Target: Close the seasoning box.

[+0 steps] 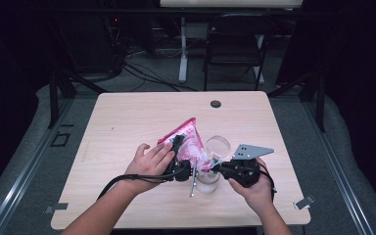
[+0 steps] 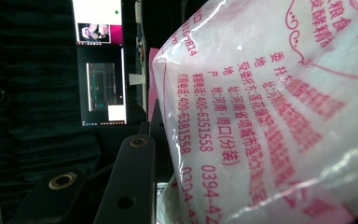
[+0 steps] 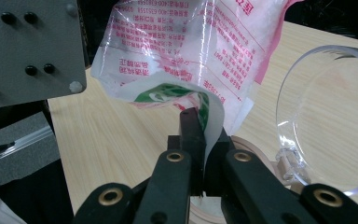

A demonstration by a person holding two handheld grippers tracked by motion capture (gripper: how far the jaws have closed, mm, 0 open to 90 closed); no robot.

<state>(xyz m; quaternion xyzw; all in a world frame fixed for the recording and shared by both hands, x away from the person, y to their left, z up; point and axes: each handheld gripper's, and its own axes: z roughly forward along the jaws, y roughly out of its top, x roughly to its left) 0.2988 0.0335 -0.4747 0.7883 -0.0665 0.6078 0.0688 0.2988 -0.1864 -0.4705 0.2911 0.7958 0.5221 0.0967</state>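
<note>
- Right gripper (image 3: 204, 128): jaws pinch the corner of the pink-printed plastic bag (image 1: 186, 139), held tilted beside the clear glass cup (image 1: 214, 156).
- Left gripper (image 1: 178, 152): jaws partly closed against the bag; grip cannot be confirmed.
- Judged status: pouring into the cup not yet visible.

Table: light wood table (image 1: 127, 122) at the centre of the high view, with a dark round grommet (image 1: 216, 104) near its far edge.
Floor: grey carpet, black cables (image 1: 142, 73) trailing at upper centre.
Furniture: a black folding chair (image 1: 236, 46) at upper centre; a white desk leg (image 1: 182, 49) beside it.
Surround: black curtains on both sides, dim.
Screen: a lit monitor (image 2: 100, 70) at upper left of the left gripper view.
</note>
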